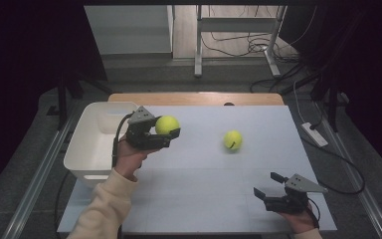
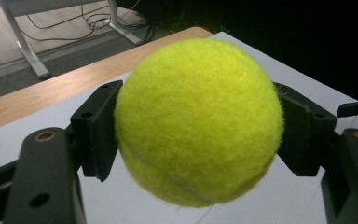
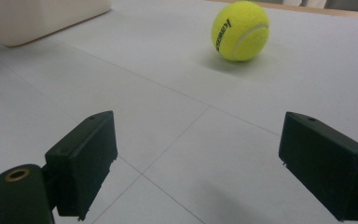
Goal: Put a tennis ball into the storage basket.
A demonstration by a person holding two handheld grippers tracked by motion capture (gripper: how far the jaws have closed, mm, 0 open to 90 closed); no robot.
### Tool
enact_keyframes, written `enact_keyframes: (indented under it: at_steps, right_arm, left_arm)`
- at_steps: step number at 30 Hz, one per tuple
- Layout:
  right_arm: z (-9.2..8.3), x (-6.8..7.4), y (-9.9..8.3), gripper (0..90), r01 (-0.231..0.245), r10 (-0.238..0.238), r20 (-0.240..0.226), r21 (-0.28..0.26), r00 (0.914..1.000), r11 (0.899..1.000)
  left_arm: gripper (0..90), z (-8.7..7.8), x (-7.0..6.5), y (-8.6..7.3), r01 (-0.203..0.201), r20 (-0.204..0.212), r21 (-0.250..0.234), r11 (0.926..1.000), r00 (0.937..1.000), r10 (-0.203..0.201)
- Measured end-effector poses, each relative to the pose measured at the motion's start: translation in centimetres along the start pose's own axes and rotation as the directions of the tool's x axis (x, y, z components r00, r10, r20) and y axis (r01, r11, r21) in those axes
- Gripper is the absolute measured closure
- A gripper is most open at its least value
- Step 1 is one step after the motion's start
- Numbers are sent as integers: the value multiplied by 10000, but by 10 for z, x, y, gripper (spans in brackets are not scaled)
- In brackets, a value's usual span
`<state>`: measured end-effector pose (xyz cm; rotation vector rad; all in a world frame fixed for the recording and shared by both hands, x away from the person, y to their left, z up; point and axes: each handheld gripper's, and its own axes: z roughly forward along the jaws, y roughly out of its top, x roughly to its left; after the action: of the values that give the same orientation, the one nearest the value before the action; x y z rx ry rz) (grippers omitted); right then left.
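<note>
Left gripper (image 1: 166,134): both black pads pressed against the sides of a yellow tennis ball (image 1: 167,125), which is pinched between them; in the left gripper view the held ball (image 2: 198,122) bulges out above and below the pads.
Held ball, place: lifted off the table, just beside the right wall of the white bin (image 1: 82,144), over the white tabletop (image 1: 204,189).
Left hand (image 1: 128,157): grips the gripper body from below; cream sleeve (image 1: 104,209) enters from the bottom edge.
Right gripper (image 1: 268,185): jaws spread wide, nothing between them; low over the near right part of the table, held by the right hand (image 1: 302,221).
Second tennis ball (image 1: 233,140): rests on the tabletop near the middle, well apart from both grippers; in the right gripper view it lies ahead of the spread jaws (image 3: 240,30), black lettering on its side.
Bin: stands at the table's left edge; its corner shows in the right gripper view (image 3: 42,18).
Surroundings: wooden strip (image 1: 196,98) along the far edge of the table; cables on the floor (image 1: 248,47) beyond.
</note>
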<state>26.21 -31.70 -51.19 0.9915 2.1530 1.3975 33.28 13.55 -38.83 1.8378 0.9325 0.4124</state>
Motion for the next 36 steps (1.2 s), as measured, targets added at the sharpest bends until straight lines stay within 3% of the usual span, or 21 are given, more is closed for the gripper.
enact_keyframes:
  at_steps: [21, 36]
  right_arm:
    - [0, -1, 0, 115, -5, 5, -2, -20, 10000, 10000]
    - [1, 0, 0, 115, -8, 8, -29, 12, 10000, 10000]
  left_arm:
    - [265, -9, 19, 5, 311, -475, 9, 9995, 9984, -310]
    - [265, -17, 34, 5, 574, -1034, 111, 9983, 9931, -560]
